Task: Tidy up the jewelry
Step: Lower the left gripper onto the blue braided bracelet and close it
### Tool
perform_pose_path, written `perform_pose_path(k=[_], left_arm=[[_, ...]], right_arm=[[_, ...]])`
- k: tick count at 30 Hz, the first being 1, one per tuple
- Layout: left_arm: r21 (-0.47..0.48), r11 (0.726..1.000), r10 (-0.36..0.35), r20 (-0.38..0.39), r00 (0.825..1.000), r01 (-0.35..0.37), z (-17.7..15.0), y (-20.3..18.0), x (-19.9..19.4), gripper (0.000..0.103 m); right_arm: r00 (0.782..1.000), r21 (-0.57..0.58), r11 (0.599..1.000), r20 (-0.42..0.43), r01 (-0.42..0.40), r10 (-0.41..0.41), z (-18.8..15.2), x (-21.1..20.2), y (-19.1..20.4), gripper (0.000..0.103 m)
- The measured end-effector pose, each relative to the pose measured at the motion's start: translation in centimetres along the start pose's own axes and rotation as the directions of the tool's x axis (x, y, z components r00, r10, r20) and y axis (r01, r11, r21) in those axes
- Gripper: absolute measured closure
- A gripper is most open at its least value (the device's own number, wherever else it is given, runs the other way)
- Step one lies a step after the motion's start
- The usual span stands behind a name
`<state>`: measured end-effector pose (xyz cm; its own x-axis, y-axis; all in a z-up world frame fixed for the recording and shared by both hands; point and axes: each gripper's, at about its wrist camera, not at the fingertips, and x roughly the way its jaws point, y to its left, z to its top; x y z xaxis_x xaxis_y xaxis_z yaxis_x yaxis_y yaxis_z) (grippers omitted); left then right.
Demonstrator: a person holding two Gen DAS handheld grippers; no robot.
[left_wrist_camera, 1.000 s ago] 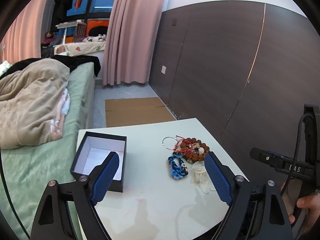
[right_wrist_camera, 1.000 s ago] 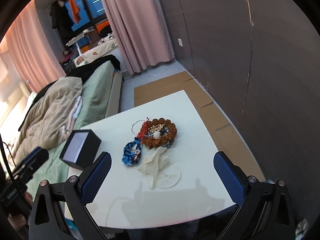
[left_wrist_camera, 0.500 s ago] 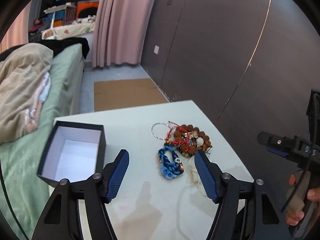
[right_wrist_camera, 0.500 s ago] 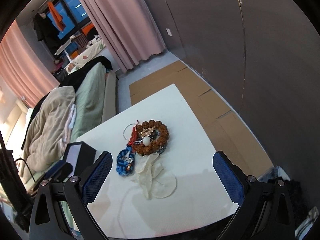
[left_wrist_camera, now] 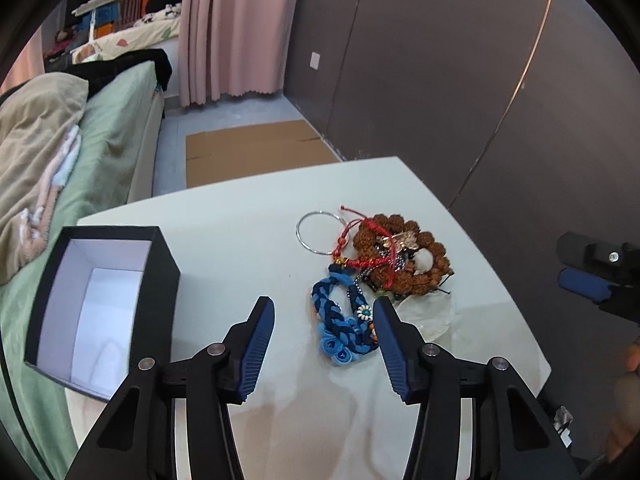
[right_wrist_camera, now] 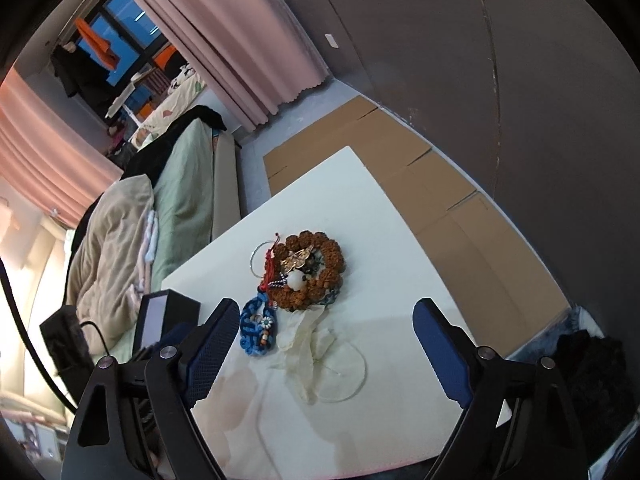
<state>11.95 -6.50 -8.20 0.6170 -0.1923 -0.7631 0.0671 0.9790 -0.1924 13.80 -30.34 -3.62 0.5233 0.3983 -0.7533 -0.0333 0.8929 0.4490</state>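
Left wrist view: the left tongs (left_wrist_camera: 324,320) hang spread apart above the white desk (left_wrist_camera: 240,232), gripping nothing, with the blue braided fabric bracelet (left_wrist_camera: 340,324) lying between their blue pads. At one o'clock from it, the brown rough-bead bracelet (left_wrist_camera: 404,256) tangles with a red knotted cord (left_wrist_camera: 352,240) and touches a thin silver ring bangle (left_wrist_camera: 318,232). An open black box with white lining (left_wrist_camera: 100,304) sits at nine o'clock. The right tongs (right_wrist_camera: 324,344) gape wide, empty, over a crumpled clear plastic bag (right_wrist_camera: 320,352).
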Motion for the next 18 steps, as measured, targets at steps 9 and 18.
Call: perform_pose_path(k=[9,18], left_arm=[[0.003,1.0,0.03,-0.07,0.997,-0.03,-0.3,-0.4,3.0,0.05],[-0.055,0.998,-0.026,-0.11,0.994,0.02,-0.9,0.2,4.5,0.084]], right_arm=[[0.999,0.032,0.999,-0.033,0.003,-0.002,0.5,1.0,-0.8,0.013],[0.997,0.029,0.999,-0.082,0.014,-0.011,0.1,2.9,-0.3,0.027]])
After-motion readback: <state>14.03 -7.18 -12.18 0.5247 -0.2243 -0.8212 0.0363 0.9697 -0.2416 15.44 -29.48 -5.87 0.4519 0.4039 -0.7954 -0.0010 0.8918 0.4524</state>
